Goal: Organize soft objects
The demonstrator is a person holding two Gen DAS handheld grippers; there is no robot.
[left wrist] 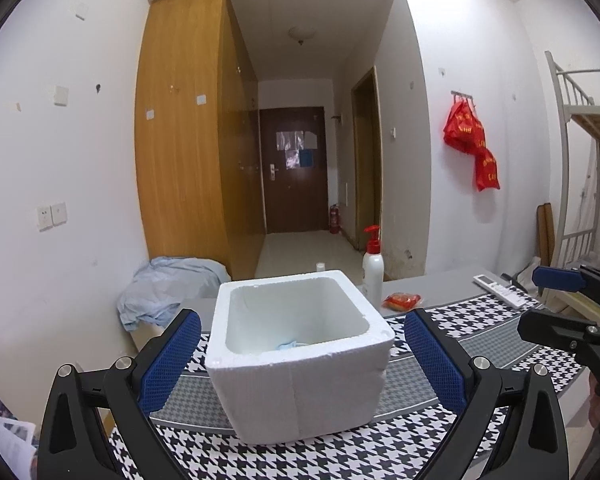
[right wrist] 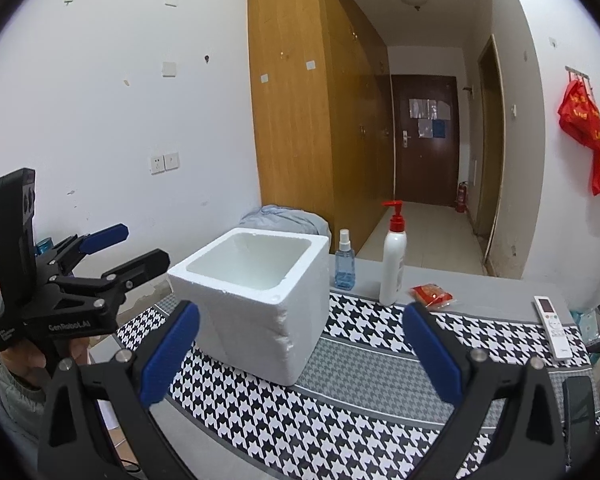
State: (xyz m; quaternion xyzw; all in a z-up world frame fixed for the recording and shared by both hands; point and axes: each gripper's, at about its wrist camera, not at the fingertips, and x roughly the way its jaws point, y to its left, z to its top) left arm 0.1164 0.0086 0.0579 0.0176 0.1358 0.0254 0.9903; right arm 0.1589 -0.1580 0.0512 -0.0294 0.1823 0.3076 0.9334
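Centrally, the left hand-held gripper [left wrist: 302,354] has its black jaws spread wide, their blue, finely cross-hatched pads [left wrist: 171,358] flanking a white foam box [left wrist: 300,360] without touching it and holding nothing. The right hand-held gripper [right wrist: 300,354] is likewise spread apart and empty, its textured blue pads [right wrist: 432,354] hovering above the cloth, with the box standing ahead and to the left of them. The box is a squarish, thick-walled block of grainy polystyrene with a rounded inner cavity and a chipped front corner. Inside it, on the bottom, lies a crumpled piece of pale blue soft material [left wrist: 290,345]. The box stands on a black-and-white houndstooth cloth [right wrist: 340,412] crossed by grey bands, which covers a grey bench [right wrist: 480,284]. Behind the box stand a small clear spray bottle [right wrist: 345,260] of blue liquid and a tall white pump bottle [right wrist: 394,264] with a red head. Near the pump bottle lies a crinkled red packet [right wrist: 432,294], and farther right a slim white remote control [right wrist: 553,326]. Beyond the bench's left end, a rumpled light-blue cloth [left wrist: 168,290] is heaped.
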